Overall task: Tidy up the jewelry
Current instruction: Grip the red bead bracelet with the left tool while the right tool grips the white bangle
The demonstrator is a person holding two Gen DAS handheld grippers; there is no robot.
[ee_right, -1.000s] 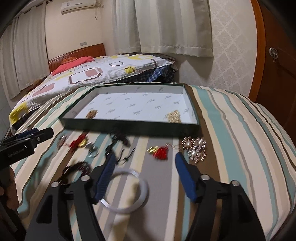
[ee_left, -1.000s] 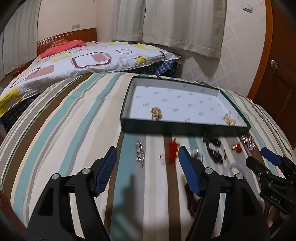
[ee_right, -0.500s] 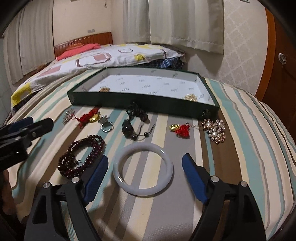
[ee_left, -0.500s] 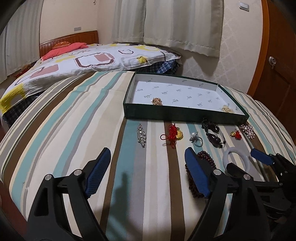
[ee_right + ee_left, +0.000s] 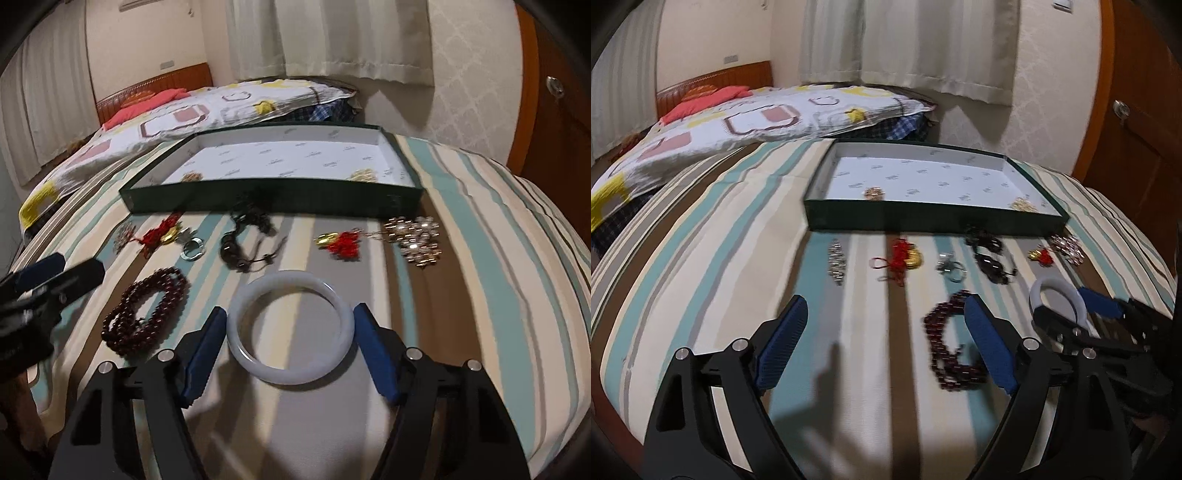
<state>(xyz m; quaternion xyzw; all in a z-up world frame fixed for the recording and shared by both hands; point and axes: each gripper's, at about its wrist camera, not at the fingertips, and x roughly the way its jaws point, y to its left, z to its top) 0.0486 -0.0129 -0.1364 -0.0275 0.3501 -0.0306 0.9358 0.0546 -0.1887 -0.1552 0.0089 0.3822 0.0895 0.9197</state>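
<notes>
Small repeated print inside the green box (image 5: 273, 192) is unreadable.

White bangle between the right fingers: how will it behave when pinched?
The bangle looks like a rigid, glossy stone-like ring, so it probably won't flex but may slip on the pads. It lies flat on soft striped bedding, so it could sink. Likely brittle if dropped.

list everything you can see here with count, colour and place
tray: 1, dark green, white lining, far end of striped cover
gold pieces: 2, inside tray
bangle: 1, white, between right fingers
bead bracelet: 1, dark red, left of bangle
red-gold charms: 2, before tray
ring: 1, silver
dark cord piece: 1, centre
crystal brooches: 2, either end
left gripper: 1, open
right gripper: 1, open
</notes>
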